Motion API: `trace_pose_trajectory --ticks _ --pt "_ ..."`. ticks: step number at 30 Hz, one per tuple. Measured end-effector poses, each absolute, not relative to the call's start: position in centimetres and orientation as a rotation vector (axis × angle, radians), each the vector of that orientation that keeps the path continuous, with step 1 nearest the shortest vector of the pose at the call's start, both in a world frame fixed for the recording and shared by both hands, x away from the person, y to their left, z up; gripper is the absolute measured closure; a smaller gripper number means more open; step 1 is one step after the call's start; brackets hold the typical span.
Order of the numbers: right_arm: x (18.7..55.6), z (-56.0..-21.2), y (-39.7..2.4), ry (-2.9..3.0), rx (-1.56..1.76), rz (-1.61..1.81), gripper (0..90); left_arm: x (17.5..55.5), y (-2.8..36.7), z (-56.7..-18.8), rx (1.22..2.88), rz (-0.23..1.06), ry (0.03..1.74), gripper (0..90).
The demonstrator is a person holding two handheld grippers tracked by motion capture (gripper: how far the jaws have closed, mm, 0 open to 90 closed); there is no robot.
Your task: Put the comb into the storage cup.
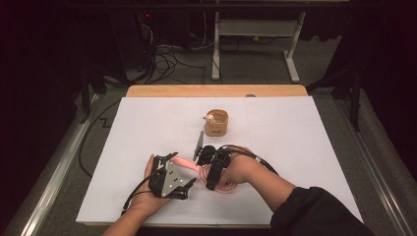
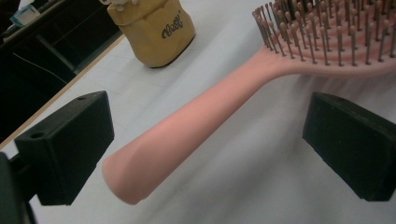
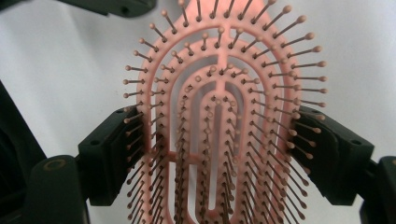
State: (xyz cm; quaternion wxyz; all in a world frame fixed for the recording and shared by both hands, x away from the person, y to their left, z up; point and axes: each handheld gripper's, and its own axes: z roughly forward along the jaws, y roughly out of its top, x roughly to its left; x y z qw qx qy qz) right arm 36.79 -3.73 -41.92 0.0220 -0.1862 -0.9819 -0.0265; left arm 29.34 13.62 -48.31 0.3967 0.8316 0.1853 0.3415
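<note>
Pink brush (image 1: 196, 167) flat on the table (image 1: 305, 147), just in front of the cup (image 1: 217, 122). Right gripper (image 3: 224, 154) clamped across the brush head; left gripper (image 2: 205, 149) wide open, straddling the handle without touching, handle end nearest it.

The hairbrush (image 3: 219, 121) is a soft salmon pink all over, handle included, and its head is cut into nested oval loops with rows of pink bristles tipped with tiny balls. Both grippers have matte black jaws; the left gripper (image 1: 183, 167) carries a grey plate dotted with small dark holes. At about 12 o'clock from the brush sits a mustard-tan cup (image 1: 217, 122) with dark script lettering on its side. The table sheet (image 1: 305, 142) is plain white, edged by pale wood.
</note>
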Motion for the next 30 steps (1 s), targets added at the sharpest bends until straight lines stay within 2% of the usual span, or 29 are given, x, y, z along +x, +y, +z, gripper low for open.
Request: trace_pose_trajectory --ticks 11,30 --pt "36.71 -41.73 -3.31 -3.042 -0.578 -0.082 20.5 29.25 12.75 -48.09 2.148 0.9 0.428 3.5" --pt "36.33 -41.16 -2.82 -3.028 -0.557 -0.079 20.4 28.98 12.89 -47.96 2.176 0.961 0.372 15.4"
